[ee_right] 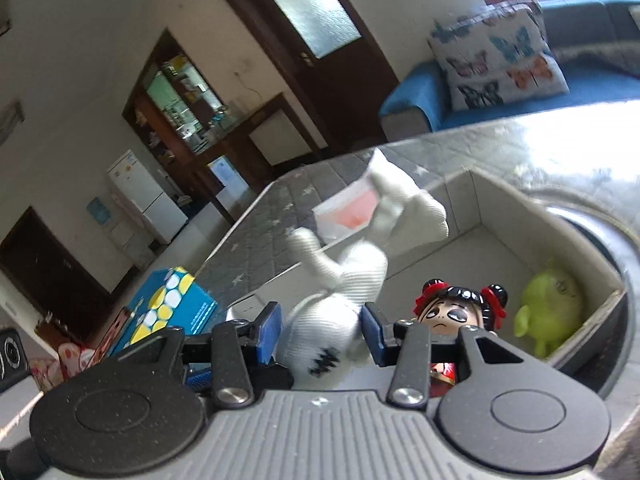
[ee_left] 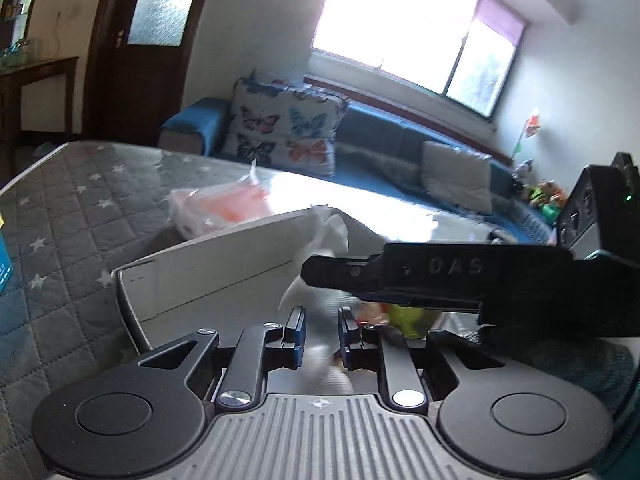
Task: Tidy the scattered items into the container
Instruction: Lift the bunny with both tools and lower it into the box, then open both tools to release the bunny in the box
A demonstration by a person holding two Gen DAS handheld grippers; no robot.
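Observation:
A white cloth toy (ee_right: 352,264) stands between the blue pads of my right gripper (ee_right: 322,334), which is shut on it above the near rim of a white cardboard box (ee_right: 496,216). Inside the box lie a doll with red and black hair buns (ee_right: 452,312) and a green figure (ee_right: 552,304). In the left wrist view my left gripper (ee_left: 322,330) has a narrow gap between its pads, with a blurred white thing (ee_left: 324,360) in it, over the same box (ee_left: 224,248). The right gripper's black body (ee_left: 460,276) crosses in front. The white toy (ee_left: 324,240) shows behind it.
The box rests on a grey quilted star-pattern mat (ee_left: 68,208). A pink-and-white plastic packet (ee_left: 224,208) lies behind the box. A blue and yellow carton (ee_right: 172,312) stands at the left. A blue sofa with a butterfly cushion (ee_left: 284,128) is beyond.

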